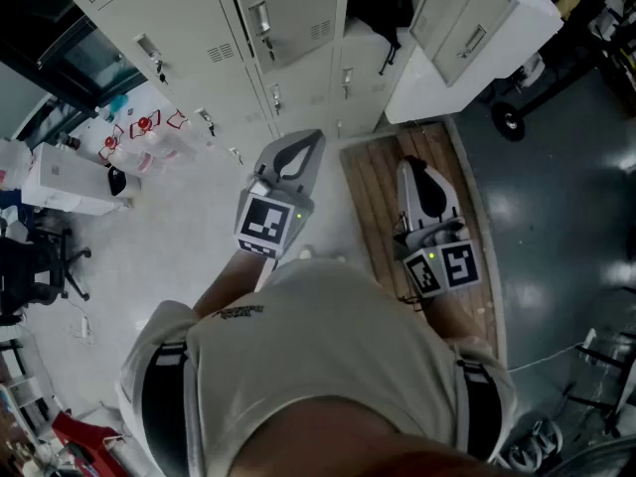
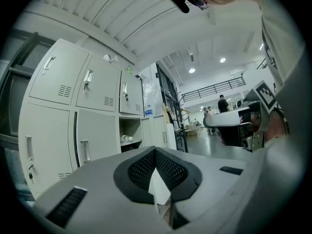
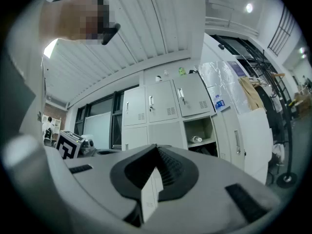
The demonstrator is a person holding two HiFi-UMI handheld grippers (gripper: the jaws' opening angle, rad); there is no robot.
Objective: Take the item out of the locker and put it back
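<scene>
Looks barely begun: holds the left gripper (image 1: pixel 295 155) and the right gripper (image 1: pixel 417 182) level before the lockers, each with its jaws pressed together on nothing. Leaves the item (image 3: pixel 196 139), a small pale bottle-like thing, lying on the shelf of the open compartment (image 3: pixel 204 128), well apart from either gripper. Leaves everything to do, then: reach in, grip, draw out, set back. From the head view, gives the stance, the two grippers side by side, the right one over a wooden board (image 1: pixel 373 197), and an open door (image 1: pixel 477 18) beside the dark opening, yet hides the shelf in shadow. From the two gripper views, gives the closed tips close up and the item on its shelf. From the left gripper view alone, takes in people (image 2: pixel 223 104) far off down the hall.
</scene>
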